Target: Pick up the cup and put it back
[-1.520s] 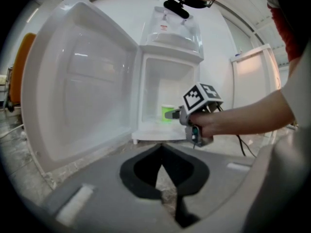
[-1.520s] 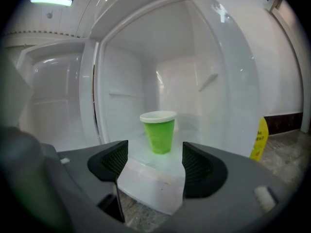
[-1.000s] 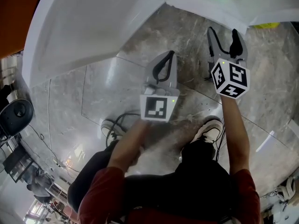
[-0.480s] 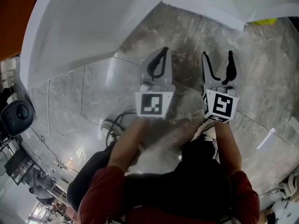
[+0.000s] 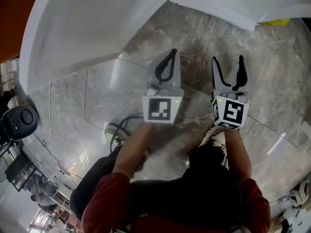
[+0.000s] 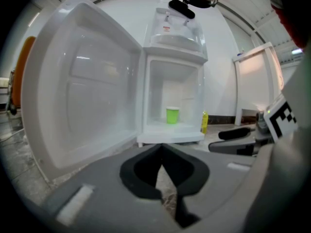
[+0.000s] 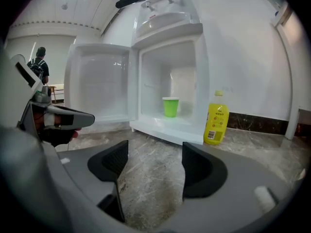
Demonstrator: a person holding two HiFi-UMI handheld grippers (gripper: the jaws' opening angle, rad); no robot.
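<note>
- your left gripper (image 6: 160, 146) is pressing its jaws together, tips touching, with nothing caught between them.
- your right gripper (image 7: 154, 145) is holding its jaws apart, and only the marble floor (image 7: 150, 188) is showing in the gap.
- you are holding the two grippers side by side above the floor, the left at 9 o'clock of the right, both pointing toward 12 o'clock in the head view.
- the green cup (image 7: 170, 107) is standing upright inside the small white fridge (image 7: 165, 132), well apart from both grippers and near 12 o'clock in each gripper view.
- the fridge door (image 6: 82, 91) is hanging wide open at 9 o'clock of the cup.
- a yellow bottle (image 7: 216, 118) is standing on the floor just outside the fridge, at 3 o'clock of the cup.
</note>
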